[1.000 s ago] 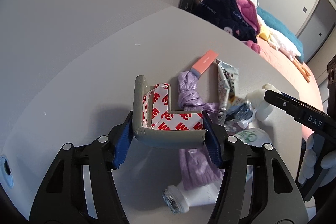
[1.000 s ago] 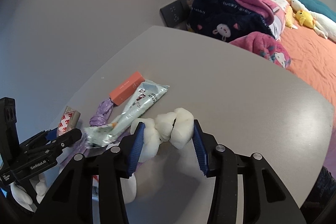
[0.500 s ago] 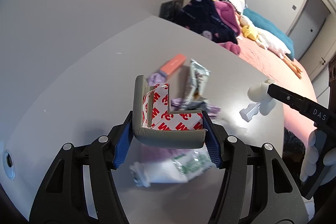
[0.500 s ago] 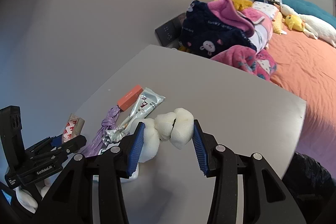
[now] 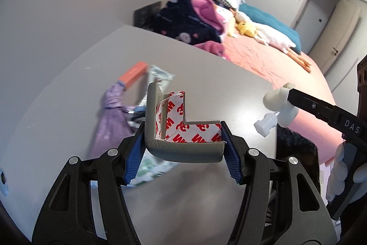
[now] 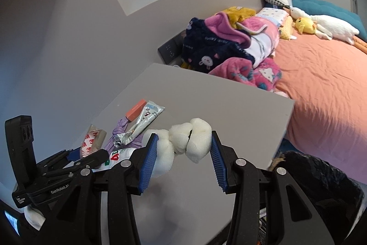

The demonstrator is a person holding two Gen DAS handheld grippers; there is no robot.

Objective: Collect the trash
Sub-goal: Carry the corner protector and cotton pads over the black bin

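Observation:
My left gripper (image 5: pixel 184 148) is shut on a grey foam corner guard (image 5: pixel 183 149) with red-printed white adhesive backing, held above the grey table (image 5: pixel 201 75). My right gripper (image 6: pixel 183 150) is shut on a lump of white foam pieces (image 6: pixel 183 140); the same lump (image 5: pixel 278 100) shows at the right in the left wrist view, with a small white plastic piece (image 5: pixel 265 125) hanging beside it. On the table lie a purple bag (image 6: pixel 121 130), an orange box (image 6: pixel 135 113), a silver wrapper (image 6: pixel 146 118) and a white green-printed packet (image 5: pixel 153 168). The corner guard (image 6: pixel 93 140) also shows left of the foam.
A black trash bag (image 6: pixel 321 178) sits beyond the table's right edge. A bed with an orange sheet (image 6: pixel 325 75) carries piled clothes (image 6: pixel 218 47) and soft toys (image 6: pixel 321 24). A black wall socket (image 6: pixel 170 47) is behind the table. A gloved hand (image 5: pixel 344 167) holds the right gripper.
Both grippers have lifted and pulled back from the table with their loads still held. The litter on the table looks smaller and farther, and the black bag has come into view.

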